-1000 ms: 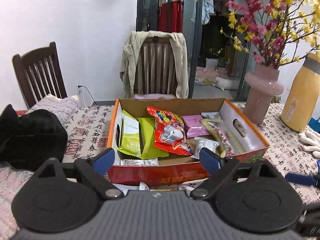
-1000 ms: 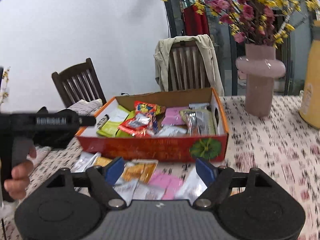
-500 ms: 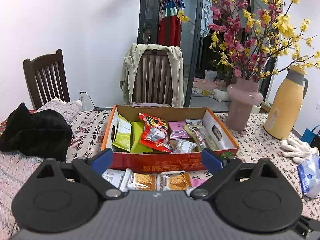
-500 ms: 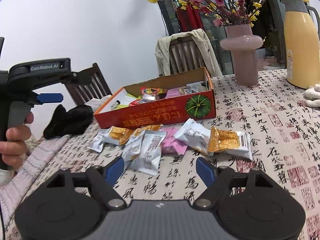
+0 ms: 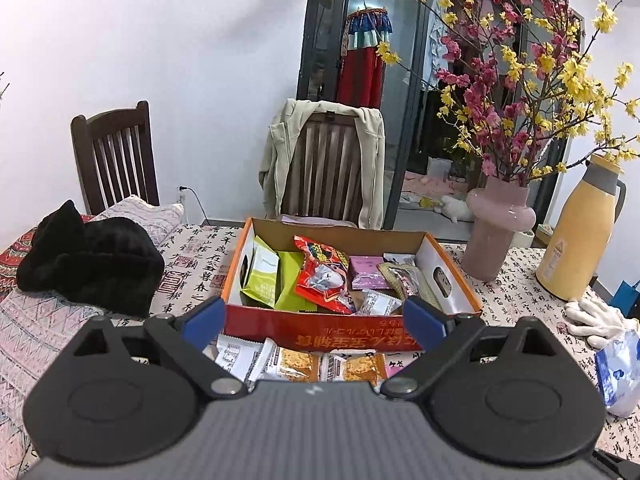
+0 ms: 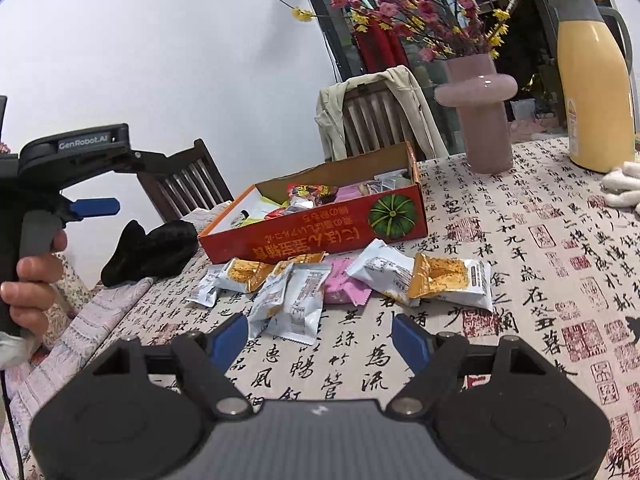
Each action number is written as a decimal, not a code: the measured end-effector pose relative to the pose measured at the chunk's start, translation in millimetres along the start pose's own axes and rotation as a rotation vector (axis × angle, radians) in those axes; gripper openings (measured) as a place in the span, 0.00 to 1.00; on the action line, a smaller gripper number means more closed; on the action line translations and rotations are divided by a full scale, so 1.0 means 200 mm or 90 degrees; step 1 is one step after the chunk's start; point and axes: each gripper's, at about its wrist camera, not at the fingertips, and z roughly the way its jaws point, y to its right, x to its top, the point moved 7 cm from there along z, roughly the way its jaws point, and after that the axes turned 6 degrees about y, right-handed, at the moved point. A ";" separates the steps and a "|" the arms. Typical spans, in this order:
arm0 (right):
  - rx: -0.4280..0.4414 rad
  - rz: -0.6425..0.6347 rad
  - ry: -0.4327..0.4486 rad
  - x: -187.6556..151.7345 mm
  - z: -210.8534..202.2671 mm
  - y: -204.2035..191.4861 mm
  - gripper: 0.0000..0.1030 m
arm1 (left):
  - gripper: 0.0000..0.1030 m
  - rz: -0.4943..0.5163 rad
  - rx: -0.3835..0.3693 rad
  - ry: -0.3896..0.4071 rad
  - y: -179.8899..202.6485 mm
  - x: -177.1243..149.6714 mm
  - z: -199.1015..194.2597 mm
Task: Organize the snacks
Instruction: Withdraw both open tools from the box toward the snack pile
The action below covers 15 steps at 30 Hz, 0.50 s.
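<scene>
An orange cardboard box (image 5: 344,330) (image 6: 320,236) holds several snack packs, among them a green pack (image 5: 264,278) and a red bag (image 5: 322,278). Loose white, orange and pink snack packets (image 6: 320,284) (image 5: 300,362) lie on the tablecloth in front of the box. My left gripper (image 5: 314,320) is open and empty, held above the loose packets facing the box; it also shows at the left of the right wrist view (image 6: 96,206). My right gripper (image 6: 320,340) is open and empty, hovering short of the loose packets.
A pink vase (image 5: 496,232) (image 6: 478,112) with flowers and a yellow thermos (image 5: 580,232) (image 6: 592,80) stand right of the box. White gloves (image 5: 596,316) and a blue-white bag (image 5: 620,364) lie at the right. Black fabric (image 5: 92,264) lies left. Chairs stand behind.
Both grippers have drawn back and up from the box, so the loose packets show in front of them. The right one has swung further right and back. Both stay open.
</scene>
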 end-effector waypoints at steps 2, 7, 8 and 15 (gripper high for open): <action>0.000 0.006 -0.002 -0.01 0.00 0.01 0.76 | 0.94 0.000 0.001 -0.003 0.01 -0.01 0.01; 0.005 0.016 0.001 -0.01 0.00 0.01 0.76 | 0.94 0.002 0.000 -0.010 0.02 -0.02 0.01; 0.005 0.014 0.002 -0.01 0.00 0.01 0.76 | 0.94 0.003 0.000 -0.008 0.02 -0.02 0.00; 0.010 0.015 0.011 0.01 -0.02 -0.01 0.76 | 0.94 -0.001 0.006 -0.003 0.00 -0.01 -0.02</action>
